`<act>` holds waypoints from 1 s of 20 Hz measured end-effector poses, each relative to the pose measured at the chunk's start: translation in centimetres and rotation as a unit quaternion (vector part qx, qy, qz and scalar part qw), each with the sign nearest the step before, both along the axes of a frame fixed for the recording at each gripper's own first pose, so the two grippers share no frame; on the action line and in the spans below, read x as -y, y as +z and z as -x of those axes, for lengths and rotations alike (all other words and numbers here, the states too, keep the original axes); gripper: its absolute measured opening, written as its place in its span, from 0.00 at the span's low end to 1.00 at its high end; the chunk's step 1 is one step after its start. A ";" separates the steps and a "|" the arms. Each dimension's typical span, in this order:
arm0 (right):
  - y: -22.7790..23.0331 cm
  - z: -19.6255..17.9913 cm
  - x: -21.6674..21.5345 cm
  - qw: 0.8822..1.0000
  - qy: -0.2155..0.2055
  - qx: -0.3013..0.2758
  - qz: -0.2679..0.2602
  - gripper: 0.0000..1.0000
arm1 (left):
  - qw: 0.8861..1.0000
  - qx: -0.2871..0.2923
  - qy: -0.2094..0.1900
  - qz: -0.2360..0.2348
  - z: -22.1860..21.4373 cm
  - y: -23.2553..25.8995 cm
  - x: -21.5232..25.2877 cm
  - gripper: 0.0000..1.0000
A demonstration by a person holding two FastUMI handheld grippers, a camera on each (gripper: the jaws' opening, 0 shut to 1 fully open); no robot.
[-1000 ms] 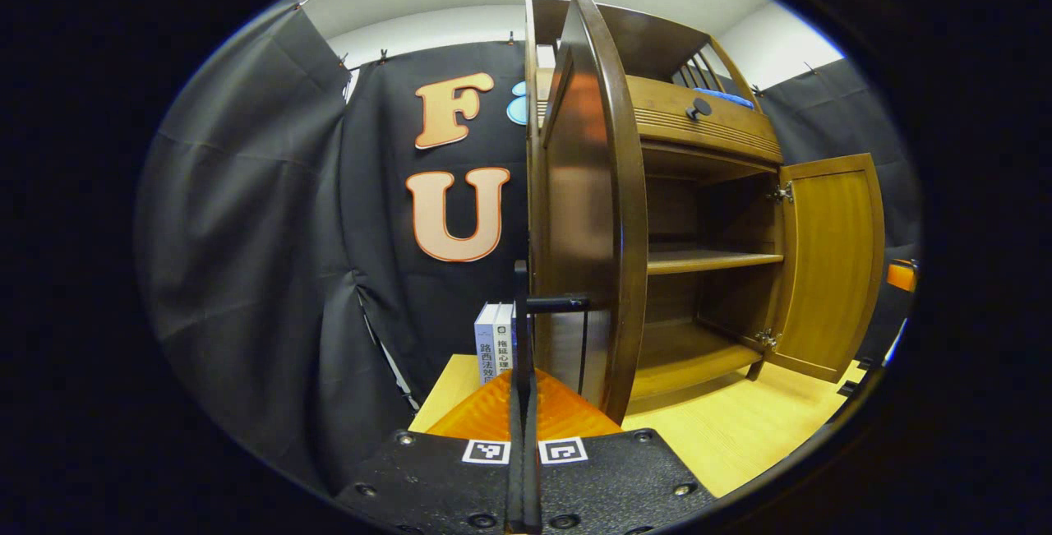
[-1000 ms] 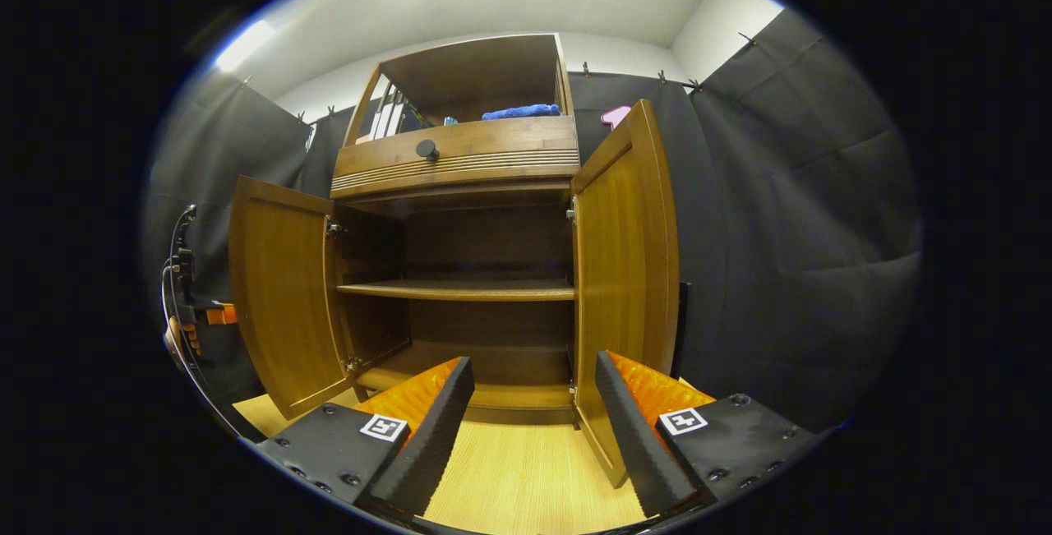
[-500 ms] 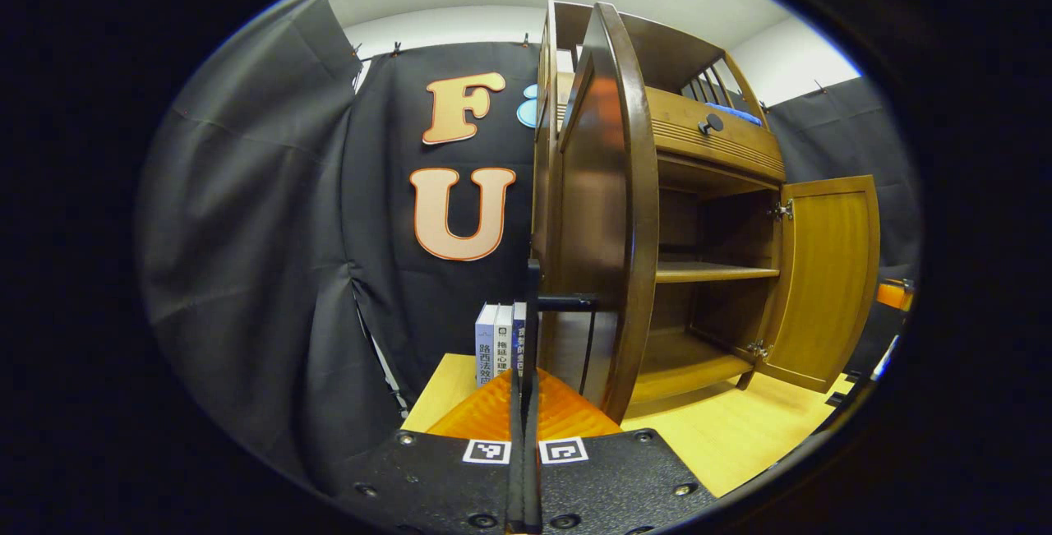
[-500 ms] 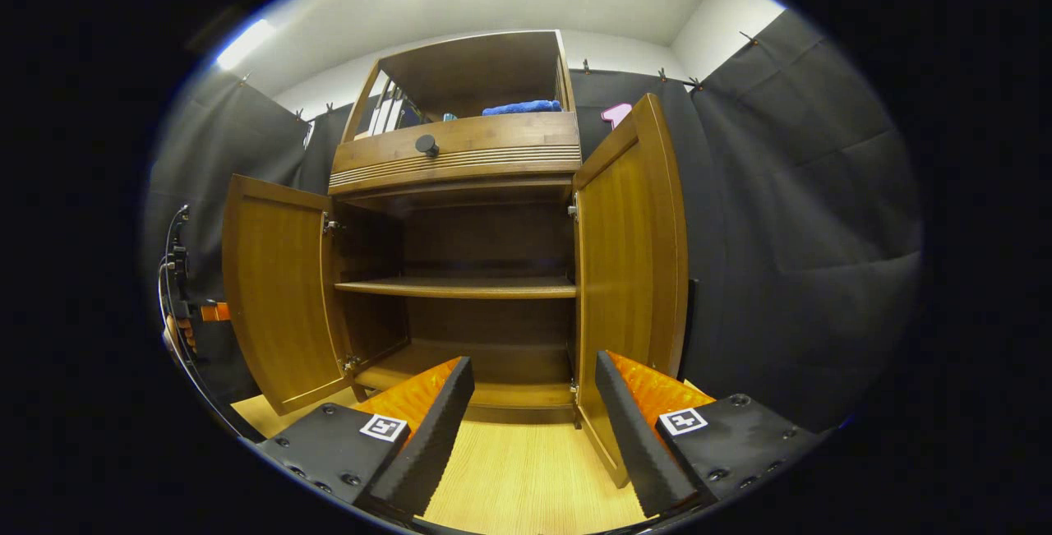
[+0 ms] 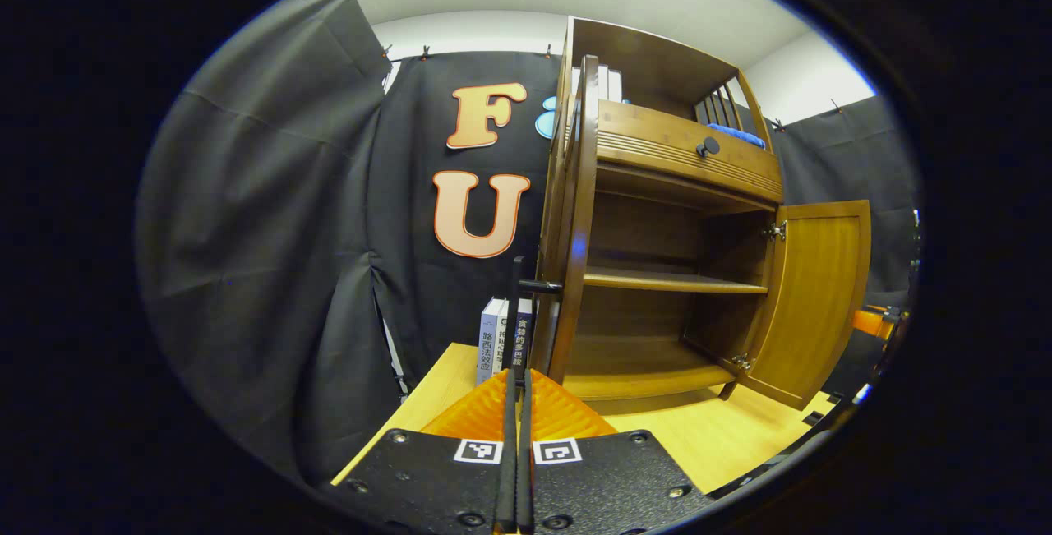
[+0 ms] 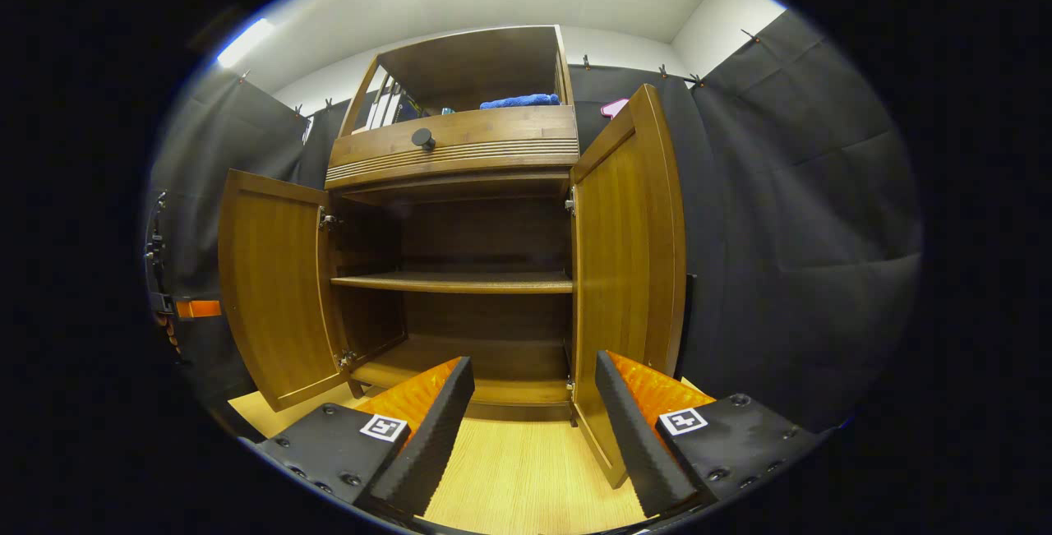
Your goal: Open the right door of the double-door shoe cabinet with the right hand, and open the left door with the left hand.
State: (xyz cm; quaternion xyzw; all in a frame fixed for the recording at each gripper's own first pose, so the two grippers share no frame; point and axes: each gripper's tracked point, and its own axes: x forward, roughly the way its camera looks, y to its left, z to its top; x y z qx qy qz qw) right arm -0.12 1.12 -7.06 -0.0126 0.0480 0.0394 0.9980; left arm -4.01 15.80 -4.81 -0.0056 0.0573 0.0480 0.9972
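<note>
The brown wooden shoe cabinet [image 6: 452,149] stands with both doors swung out. In the left gripper view the left door [image 5: 579,223] shows edge-on, and my left gripper [image 5: 518,379] is shut on its thin black handle [image 5: 538,286]. The right door [image 5: 814,305] hangs wide open beyond it. In the right gripper view my right gripper [image 6: 534,362] is open in front of the cabinet's lower shelf, holding nothing. The right door [image 6: 629,272] is just right of it and the left door [image 6: 271,297] farther left. The left gripper's orange part [image 6: 197,308] peeks out behind that door.
Books [image 5: 501,338] stand on the light wooden surface [image 6: 526,477] beside the cabinet's left wall. Above the doors is a drawer with a black knob [image 6: 422,138]. A blue cloth [image 6: 519,101] lies in the top compartment. An inner shelf [image 6: 452,282] is bare.
The left door has swung further open with my left gripper on its handle; more of the cabinet's inside now shows. The right gripper has barely moved.
</note>
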 end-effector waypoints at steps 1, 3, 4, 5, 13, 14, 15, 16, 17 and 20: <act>0.0 0.0 0.1 1.000 0.000 -0.002 -0.001 0.96 | 1.000 0.003 0.000 0.001 0.3 0.3 0.5 0.02; 0.0 0.0 0.2 1.000 0.001 -0.003 -0.004 0.96 | 1.000 0.008 0.008 -0.005 1.2 1.1 1.3 0.10; 0.1 0.2 0.3 1.000 0.002 -0.003 -0.005 0.96 | 1.000 0.013 0.012 -0.008 1.5 1.8 1.7 0.17; 0.2 0.4 0.3 1.000 0.002 -0.001 -0.004 0.96 | 1.000 0.016 0.018 -0.010 1.7 2.3 2.0 0.27; 1.2 1.8 1.4 1.000 0.005 0.013 -0.004 0.89 | 0.999 0.045 0.003 -0.013 3.1 5.7 8.0 0.67; 1.3 1.9 1.7 1.000 0.004 0.013 -0.004 0.89 | 0.999 0.049 -0.002 -0.016 3.1 6.0 8.9 0.74; 1.2 2.1 2.0 1.000 0.003 0.013 -0.005 0.96 | 0.998 0.056 -0.003 -0.021 3.1 6.5 9.3 0.82; 1.2 2.2 2.3 1.000 0.001 0.014 -0.005 0.96 | 0.998 0.063 -0.004 -0.024 3.1 7.0 10.0 0.90; 1.3 2.3 2.7 1.000 -0.002 0.014 -0.004 0.96 | 0.997 0.070 -0.005 -0.025 3.2 7.3 10.4 0.92; 1.4 2.4 4.1 1.000 -0.011 0.015 -0.007 0.96 | 0.997 0.076 -0.012 -0.028 2.7 7.8 11.9 0.92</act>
